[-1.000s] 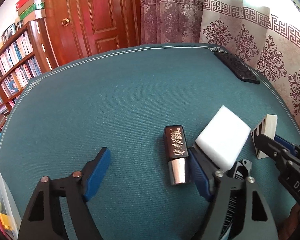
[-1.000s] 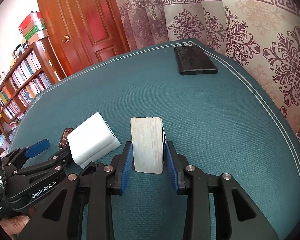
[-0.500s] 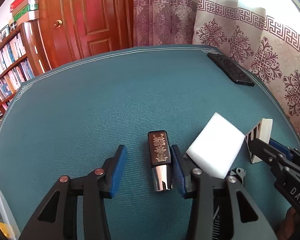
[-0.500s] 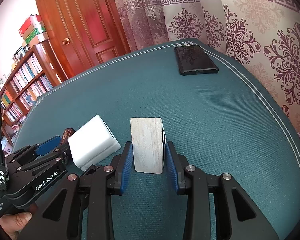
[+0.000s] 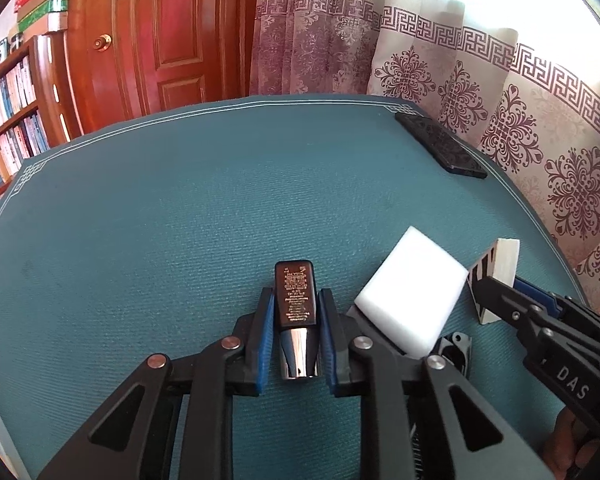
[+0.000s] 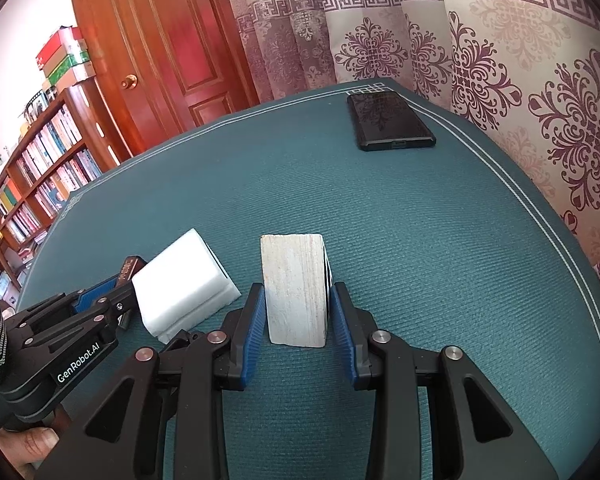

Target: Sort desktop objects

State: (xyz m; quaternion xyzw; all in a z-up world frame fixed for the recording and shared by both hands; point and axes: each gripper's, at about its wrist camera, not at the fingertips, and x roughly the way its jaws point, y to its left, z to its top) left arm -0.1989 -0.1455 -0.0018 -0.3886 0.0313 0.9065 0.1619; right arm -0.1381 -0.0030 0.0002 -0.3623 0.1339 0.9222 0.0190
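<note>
A dark brown cosmetic tube [image 5: 295,307] with a silver cap lies on the teal tablecloth [image 5: 180,208]; my left gripper [image 5: 294,312] is shut on it, blue pads against both sides. A white foam block [image 5: 412,300] rests just right of it, also seen as the foam block [image 6: 180,286] in the right wrist view. My right gripper [image 6: 296,312] is shut on a deck of cards [image 6: 295,288], held on edge; that deck [image 5: 498,268] shows its striped face in the left wrist view.
A black phone [image 6: 388,120] lies at the table's far right corner, near patterned curtains [image 6: 520,60]. A wooden door [image 5: 160,32] and a bookshelf [image 6: 40,168] stand beyond the table. A black object [image 5: 454,350] peeks from under the foam block.
My left gripper slid forward around the cosmetic tube and closed from wide open onto it. The right gripper kept its hold on the card deck and barely moved.
</note>
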